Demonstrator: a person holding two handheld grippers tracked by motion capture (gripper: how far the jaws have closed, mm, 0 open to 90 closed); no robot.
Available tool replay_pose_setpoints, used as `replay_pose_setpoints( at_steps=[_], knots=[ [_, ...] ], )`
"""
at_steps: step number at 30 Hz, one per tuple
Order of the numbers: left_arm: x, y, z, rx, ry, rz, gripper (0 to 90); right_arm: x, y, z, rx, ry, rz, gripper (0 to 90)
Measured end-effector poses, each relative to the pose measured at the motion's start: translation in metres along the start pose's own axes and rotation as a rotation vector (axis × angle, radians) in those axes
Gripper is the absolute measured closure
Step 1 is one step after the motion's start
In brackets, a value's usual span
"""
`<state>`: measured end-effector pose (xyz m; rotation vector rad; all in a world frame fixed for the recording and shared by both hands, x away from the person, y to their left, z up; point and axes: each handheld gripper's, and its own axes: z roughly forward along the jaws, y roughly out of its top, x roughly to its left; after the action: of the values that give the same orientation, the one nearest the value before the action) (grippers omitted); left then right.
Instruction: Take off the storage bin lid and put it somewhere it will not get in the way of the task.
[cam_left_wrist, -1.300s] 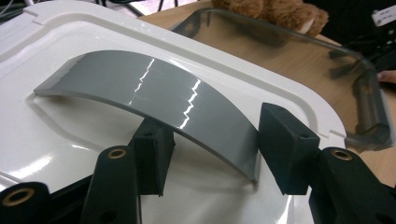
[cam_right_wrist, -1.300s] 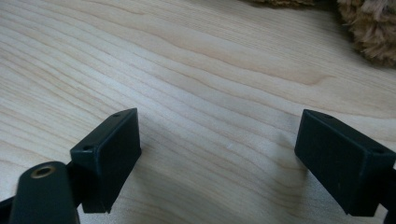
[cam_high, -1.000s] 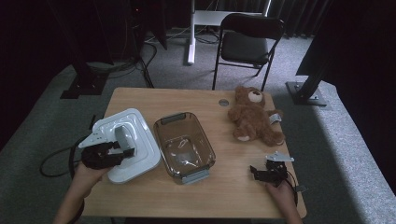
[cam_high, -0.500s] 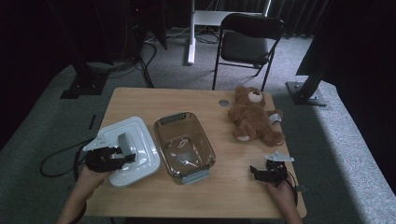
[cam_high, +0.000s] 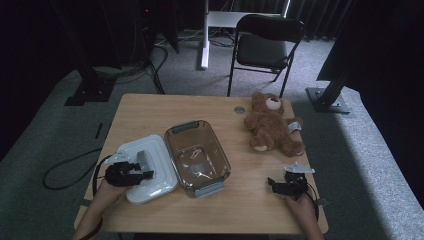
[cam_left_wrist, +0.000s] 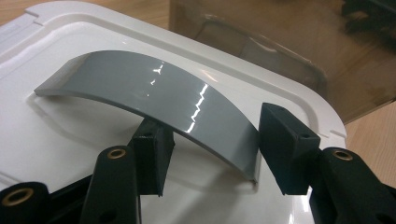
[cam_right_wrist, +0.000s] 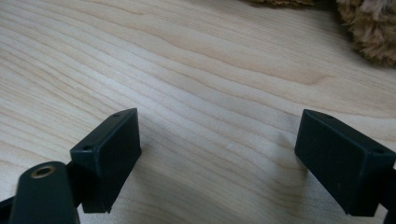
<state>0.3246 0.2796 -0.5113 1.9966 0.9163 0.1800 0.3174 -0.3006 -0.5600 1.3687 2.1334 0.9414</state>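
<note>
A white lid (cam_high: 159, 176) with a grey arched handle (cam_left_wrist: 154, 88) lies flat on the wooden table (cam_high: 150, 115), left of the clear brown container (cam_high: 220, 150). My left gripper (cam_high: 145, 175) is shut across the width of that handle, one pad at each edge (cam_left_wrist: 212, 154). The container stands uncovered, and its wall (cam_left_wrist: 280, 37) rises just beyond the lid (cam_left_wrist: 70, 135). My right gripper (cam_high: 272, 184) rests near the table's front right edge. Its jaws are wide open over bare wood (cam_right_wrist: 219, 163), with nothing between them. A brown teddy bear (cam_high: 270, 122) lies at the back right.
A black folding chair (cam_high: 265, 47) stands behind the table. Dark stands and cables sit on the carpet around it. A small round grommet (cam_high: 239, 109) is set in the tabletop near the bear. The bear's fur (cam_right_wrist: 369, 28) shows beyond the right jaws.
The left gripper has come down with the lid, which was raised and tilted and now lies flat beside the container. The right gripper has not moved.
</note>
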Motion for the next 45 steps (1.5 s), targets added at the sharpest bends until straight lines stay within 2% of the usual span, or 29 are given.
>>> replay_pose_setpoints(
  at_steps=[9, 15, 18, 20, 22, 25, 29, 33, 40, 45],
  knots=[
    [0.003, -0.005, 0.016, 0.039, 0.022, 0.012, 46.8, 0.0, 0.0, 0.0, 0.0, 0.0, 0.0, 13.4],
    [0.003, -0.009, 0.026, 0.085, 0.061, 0.028, 46.4, 0.0, 0.0, 0.0, 0.0, 0.0, 0.0, 13.4],
    [0.004, -0.01, 0.028, 0.094, 0.078, 0.019, 43.2, 0.0, 0.0, 0.0, 0.0, 0.0, 0.0, 13.4],
    [0.004, -0.01, 0.026, 0.083, 0.08, 0.003, 39.6, 0.0, 0.0, 0.0, 0.0, 0.0, 0.0, 13.4],
    [0.004, -0.009, 0.024, 0.086, 0.117, -0.005, 30.8, 0.0, 0.0, 0.0, 0.0, 0.0, 0.0, 13.4],
    [0.005, -0.009, 0.02, 0.084, 0.11, -0.019, 19.4, 0.0, 0.0, 0.0, 0.001, 0.0, 0.001, 13.4],
    [0.005, -0.013, 0.015, 0.08, 0.124, -0.027, 17.8, 0.0, 0.0, 0.0, 0.0, 0.0, -0.001, 13.4],
    [0.005, -0.018, 0.01, 0.073, 0.165, -0.022, 10.8, 0.0, 0.0, 0.0, 0.0, 0.0, -0.001, 13.4],
    [0.011, -0.027, -0.007, -0.004, 0.243, -0.068, 8.6, 0.0, 0.0, 0.0, 0.0, -0.008, 0.007, 13.3],
    [0.013, -0.034, -0.014, -0.005, 0.276, -0.098, 8.5, 0.001, 0.001, -0.002, 0.029, -0.007, 0.005, 11.6]
  ],
)
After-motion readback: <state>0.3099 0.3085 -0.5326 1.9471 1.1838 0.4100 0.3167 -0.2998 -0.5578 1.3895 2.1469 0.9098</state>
